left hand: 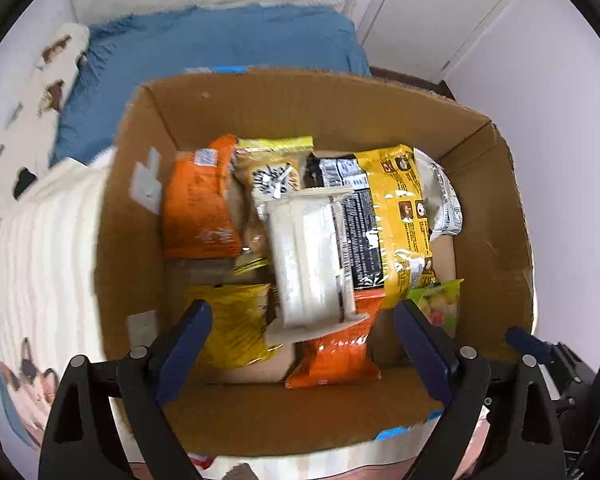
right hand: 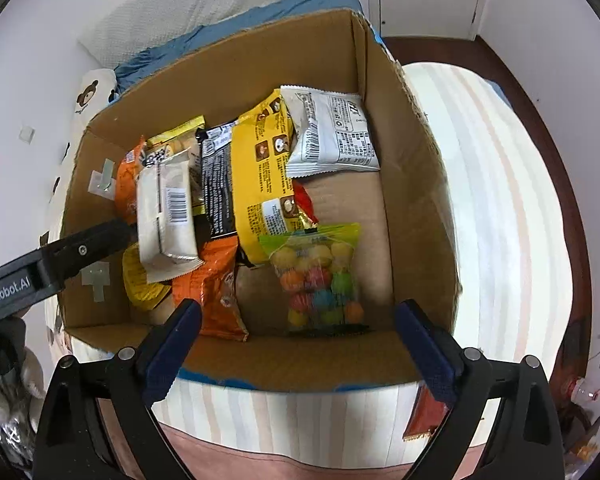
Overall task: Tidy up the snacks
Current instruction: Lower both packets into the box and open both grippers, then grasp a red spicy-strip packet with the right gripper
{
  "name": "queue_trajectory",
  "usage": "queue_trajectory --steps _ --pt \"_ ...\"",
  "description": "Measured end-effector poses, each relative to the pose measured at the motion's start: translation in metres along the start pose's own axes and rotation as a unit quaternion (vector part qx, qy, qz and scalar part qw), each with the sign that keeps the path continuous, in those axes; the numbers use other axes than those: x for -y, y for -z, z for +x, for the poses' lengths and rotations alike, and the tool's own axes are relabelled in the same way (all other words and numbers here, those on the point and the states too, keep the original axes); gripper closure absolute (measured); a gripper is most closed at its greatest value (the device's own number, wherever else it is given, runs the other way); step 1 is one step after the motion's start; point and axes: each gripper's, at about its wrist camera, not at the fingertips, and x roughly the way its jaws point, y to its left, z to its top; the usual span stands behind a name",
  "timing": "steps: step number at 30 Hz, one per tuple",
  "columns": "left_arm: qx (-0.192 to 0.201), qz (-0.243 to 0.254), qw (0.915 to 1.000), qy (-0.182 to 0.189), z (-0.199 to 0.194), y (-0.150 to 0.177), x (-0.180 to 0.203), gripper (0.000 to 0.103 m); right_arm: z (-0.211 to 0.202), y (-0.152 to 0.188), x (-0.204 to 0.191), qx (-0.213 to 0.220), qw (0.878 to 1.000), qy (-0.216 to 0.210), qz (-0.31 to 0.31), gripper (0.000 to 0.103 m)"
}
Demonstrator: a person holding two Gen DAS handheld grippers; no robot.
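Observation:
An open cardboard box stands on a bed and holds several snack packs. My left gripper hangs open over its left half, and a white packet lies loose below on top of the pile. Around it lie an orange pack, a yellow pack and a white-grey pack. My right gripper is open above the box's near edge. Below it, a clear bag of coloured balls rests on the box floor, touched by neither finger.
The box sits on a striped blanket with blue bedding behind it. A red-orange packet lies on the bed outside the box, by my right finger. Bare cardboard floor shows in the box's right part. White walls and a door stand beyond.

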Motion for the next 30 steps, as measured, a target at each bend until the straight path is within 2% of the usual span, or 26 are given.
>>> queue_trajectory --steps 11,19,26,30 --pt "0.077 0.008 0.9967 -0.024 -0.056 0.037 -0.001 0.01 -0.053 0.035 -0.009 0.064 0.998 0.012 -0.017 0.003" --pt "0.145 0.008 0.9882 -0.05 -0.1 0.069 -0.003 0.01 -0.101 0.066 -0.017 0.123 0.991 0.023 -0.036 0.003" --pt "0.193 0.011 0.98 -0.048 -0.144 0.1 0.001 0.01 -0.141 0.097 -0.028 0.168 0.984 0.017 -0.047 0.003" --pt "0.204 0.006 0.9781 -0.042 -0.156 0.113 0.001 0.01 -0.158 0.114 -0.031 0.181 0.982 0.005 -0.05 0.003"
